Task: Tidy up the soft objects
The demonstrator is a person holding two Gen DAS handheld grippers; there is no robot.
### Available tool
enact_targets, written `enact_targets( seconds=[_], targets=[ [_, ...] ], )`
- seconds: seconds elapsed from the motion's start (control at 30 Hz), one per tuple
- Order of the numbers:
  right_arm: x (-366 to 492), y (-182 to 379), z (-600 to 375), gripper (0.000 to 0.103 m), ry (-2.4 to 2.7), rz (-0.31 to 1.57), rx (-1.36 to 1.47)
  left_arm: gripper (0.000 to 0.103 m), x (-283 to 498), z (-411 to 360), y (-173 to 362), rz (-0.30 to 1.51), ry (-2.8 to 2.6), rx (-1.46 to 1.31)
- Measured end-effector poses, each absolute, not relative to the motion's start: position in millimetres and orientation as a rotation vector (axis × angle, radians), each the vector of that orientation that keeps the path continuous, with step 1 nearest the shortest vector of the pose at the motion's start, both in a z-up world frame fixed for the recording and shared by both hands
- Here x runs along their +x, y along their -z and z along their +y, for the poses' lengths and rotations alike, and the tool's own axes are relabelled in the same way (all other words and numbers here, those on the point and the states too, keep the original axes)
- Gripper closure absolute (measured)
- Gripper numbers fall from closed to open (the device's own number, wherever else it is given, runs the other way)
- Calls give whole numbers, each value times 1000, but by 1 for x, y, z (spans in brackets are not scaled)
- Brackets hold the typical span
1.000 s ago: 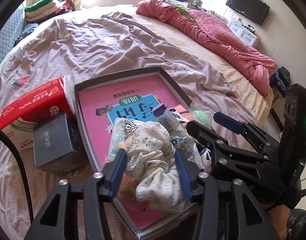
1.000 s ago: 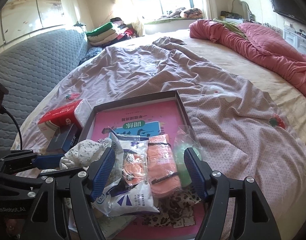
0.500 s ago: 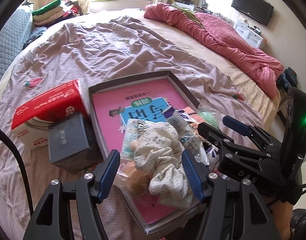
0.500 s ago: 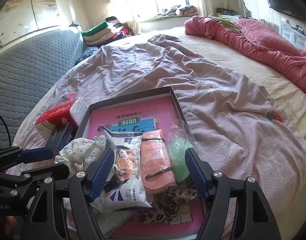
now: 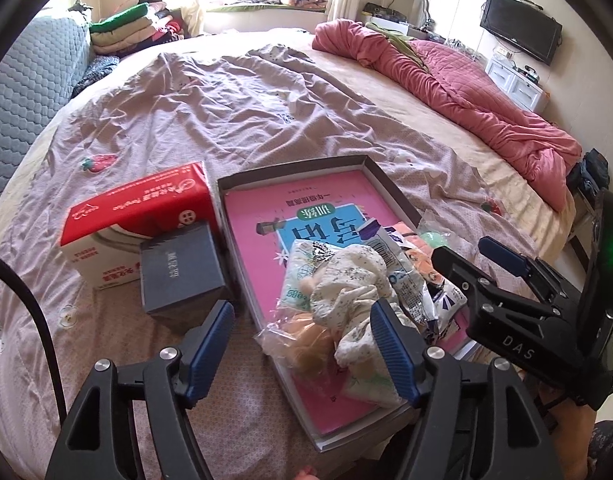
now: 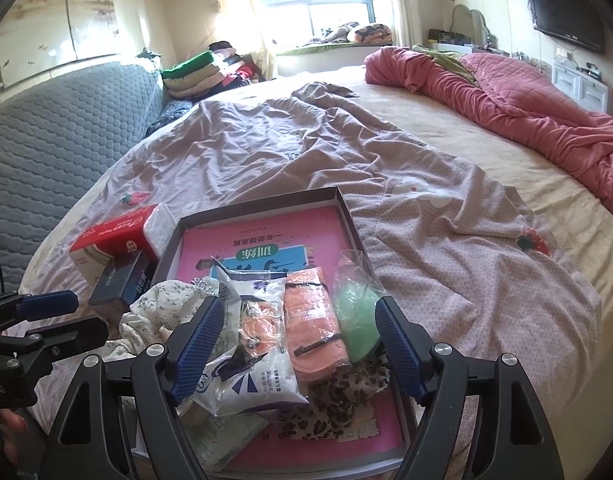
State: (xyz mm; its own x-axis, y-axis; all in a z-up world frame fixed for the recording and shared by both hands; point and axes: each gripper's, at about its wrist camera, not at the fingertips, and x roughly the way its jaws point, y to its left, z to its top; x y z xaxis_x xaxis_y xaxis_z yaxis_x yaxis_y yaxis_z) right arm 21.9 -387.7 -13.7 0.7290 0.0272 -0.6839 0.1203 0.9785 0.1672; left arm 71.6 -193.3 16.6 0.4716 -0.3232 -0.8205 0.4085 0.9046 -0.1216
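A: Where do the soft things sit?

B: Heaped in the shallow tray (image 6: 348, 220), lower centre of the right wrist view, on a pink book (image 6: 262, 240): a floral cloth (image 5: 354, 280), a white packet (image 6: 262, 376), an orange pouch (image 6: 310, 320), a green bagged item (image 6: 356, 312) and a leopard-print piece (image 6: 338, 396).

A: Sorted, then?

B: Gathered, yes, but overlapping and loose. That fits a pile waiting to be laid out, or one just collected (I can't say which).

A: And the tongs?

B: The left gripper (image 5: 302, 344) stands wide and empty, its right finger just beside the floral cloth. The right gripper (image 6: 296, 344) is wide too, straddling the packet and pouch without clamping them.

A: Room to move?

B: A red carton (image 5: 138, 220) and a dark box (image 5: 178, 272) crowd the tray's left wall. The tray's near corner looks close to the bed's edge. The upper half of both frames is open bedspread (image 6: 346, 140).
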Motion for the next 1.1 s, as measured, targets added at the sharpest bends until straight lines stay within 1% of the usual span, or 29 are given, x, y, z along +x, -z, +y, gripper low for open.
enact_targets(
  seconds=[0.43,0.83,1.1],
  targets=[
    [10,-20,-352,21,18,700,159,30,58,-166,-31,939,377,95],
    [-20,-66,-315,21,-32,606,209,29,32,-124,-51,910,309,50],
    [-41,-75,-296,21,-45,607,170,28,11,-100,-61,882,259,33]
  ],
)
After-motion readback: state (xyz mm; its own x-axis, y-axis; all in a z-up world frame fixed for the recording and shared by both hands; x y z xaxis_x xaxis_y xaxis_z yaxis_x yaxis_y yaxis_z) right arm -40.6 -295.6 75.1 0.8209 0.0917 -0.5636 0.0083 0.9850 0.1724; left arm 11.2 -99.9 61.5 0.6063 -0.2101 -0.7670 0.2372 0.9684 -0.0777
